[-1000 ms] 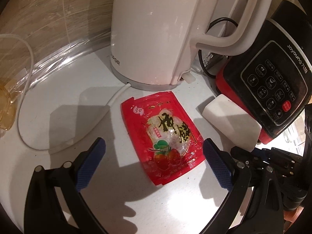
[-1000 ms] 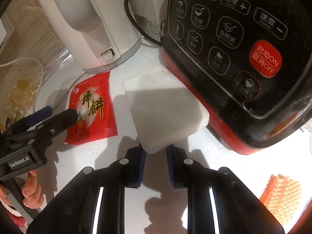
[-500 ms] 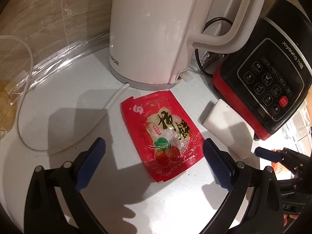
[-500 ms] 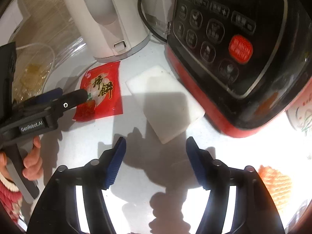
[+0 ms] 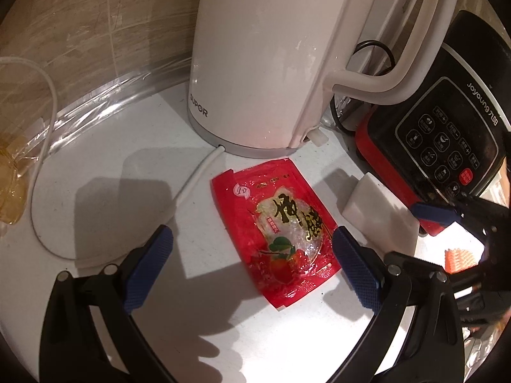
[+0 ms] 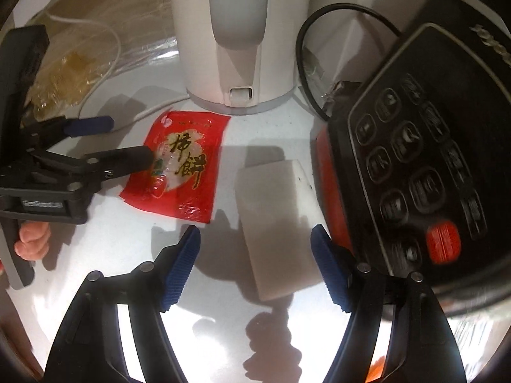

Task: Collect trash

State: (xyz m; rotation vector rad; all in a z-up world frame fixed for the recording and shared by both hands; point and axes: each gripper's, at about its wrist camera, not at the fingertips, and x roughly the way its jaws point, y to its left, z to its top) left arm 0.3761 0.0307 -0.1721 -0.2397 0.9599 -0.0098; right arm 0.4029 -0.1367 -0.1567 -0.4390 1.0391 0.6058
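Note:
A red snack wrapper (image 5: pixel 281 217) (image 6: pixel 182 162) lies flat on the white counter (image 5: pixel 95 166) in front of the kettle. My left gripper (image 5: pixel 250 233) (image 6: pixel 127 140) hovers open over it, one blue pad on each side, neither touching. A white block (image 6: pixel 274 217) (image 5: pixel 377 214) lies beside the red-and-black appliance. My right gripper (image 6: pixel 255 233) straddles the block's near end. Its jaws are opening, and the pads stand clear of the block. One of its blue fingertips (image 5: pixel 431 212) shows in the left wrist view.
A white kettle (image 5: pixel 271 63) (image 6: pixel 236 32) stands at the back, its white cord (image 5: pixel 191 185) looping left. The black appliance (image 5: pixel 447 140) (image 6: pixel 415 175) fills the right. A clear plastic bag (image 6: pixel 64 73) lies far left. An orange textured piece (image 5: pixel 460 258) sits near the right gripper.
My right gripper let go of the white block, opened wide, rolled and pulled back a little. The block now lies on the counter. My left gripper stayed open above the wrapper.

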